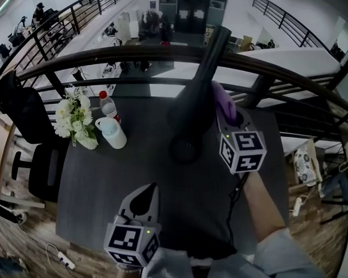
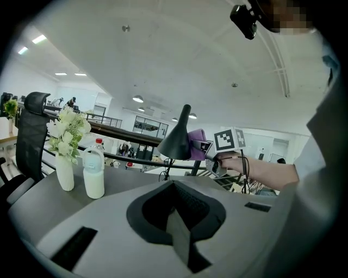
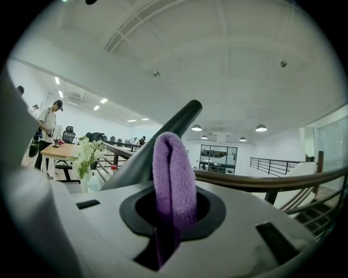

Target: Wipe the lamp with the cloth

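A black lamp [image 1: 193, 109] with a cone shade stands at the far middle of the dark table [image 1: 101, 189], its stem slanting up and away. My right gripper [image 1: 225, 118] is shut on a purple cloth [image 1: 224, 101], which lies against the right side of the shade. In the right gripper view the cloth [image 3: 174, 179] sticks up from between the jaws, with the lamp [image 3: 157, 149] right behind it. My left gripper [image 1: 145, 198] hangs over the table's near side, shut and empty. From it I see the lamp shade [image 2: 175, 142] and the cloth [image 2: 197, 142] beside it.
A vase of white flowers [image 1: 73, 119], a red-capped bottle [image 1: 108, 106] and a white jug [image 1: 112, 133] stand at the table's far left. A black office chair [image 1: 25, 123] is to the left. A dark railing [image 1: 102, 55] runs behind the table.
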`<action>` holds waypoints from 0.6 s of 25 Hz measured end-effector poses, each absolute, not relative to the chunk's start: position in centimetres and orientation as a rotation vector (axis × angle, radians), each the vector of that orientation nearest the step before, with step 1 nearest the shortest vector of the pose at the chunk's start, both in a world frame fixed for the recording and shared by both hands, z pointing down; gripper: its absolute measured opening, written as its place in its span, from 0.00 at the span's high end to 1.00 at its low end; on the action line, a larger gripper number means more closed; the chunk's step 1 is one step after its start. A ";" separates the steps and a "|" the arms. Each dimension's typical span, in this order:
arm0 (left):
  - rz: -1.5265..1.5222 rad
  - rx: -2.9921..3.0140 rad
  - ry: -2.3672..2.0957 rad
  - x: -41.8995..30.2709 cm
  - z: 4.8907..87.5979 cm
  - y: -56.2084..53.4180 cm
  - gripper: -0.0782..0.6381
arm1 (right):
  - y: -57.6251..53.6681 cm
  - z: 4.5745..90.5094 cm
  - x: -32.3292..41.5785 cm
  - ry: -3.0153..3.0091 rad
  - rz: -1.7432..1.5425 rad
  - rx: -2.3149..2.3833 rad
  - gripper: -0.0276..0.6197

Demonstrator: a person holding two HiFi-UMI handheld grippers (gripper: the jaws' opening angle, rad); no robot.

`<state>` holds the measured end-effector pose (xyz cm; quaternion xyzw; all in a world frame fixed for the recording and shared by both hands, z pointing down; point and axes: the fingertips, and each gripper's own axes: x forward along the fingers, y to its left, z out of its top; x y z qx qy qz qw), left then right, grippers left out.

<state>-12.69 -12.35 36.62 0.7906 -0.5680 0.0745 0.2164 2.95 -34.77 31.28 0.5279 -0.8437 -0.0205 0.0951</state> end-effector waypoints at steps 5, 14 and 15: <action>0.202 2.192 -1.570 -13.1 37.3 -12.4 0.87 | -33.9 30.4 2.4 -2.530 -0.086 1.563 0.88; 0.197 2.211 -1.569 -13.2 37.5 -12.1 0.87 | -32.0 29.0 0.5 -2.572 -0.130 1.535 0.88; 0.195 2.215 -1.572 -13.3 37.5 -12.1 0.87 | -31.9 29.0 0.2 -2.576 -0.129 1.532 0.88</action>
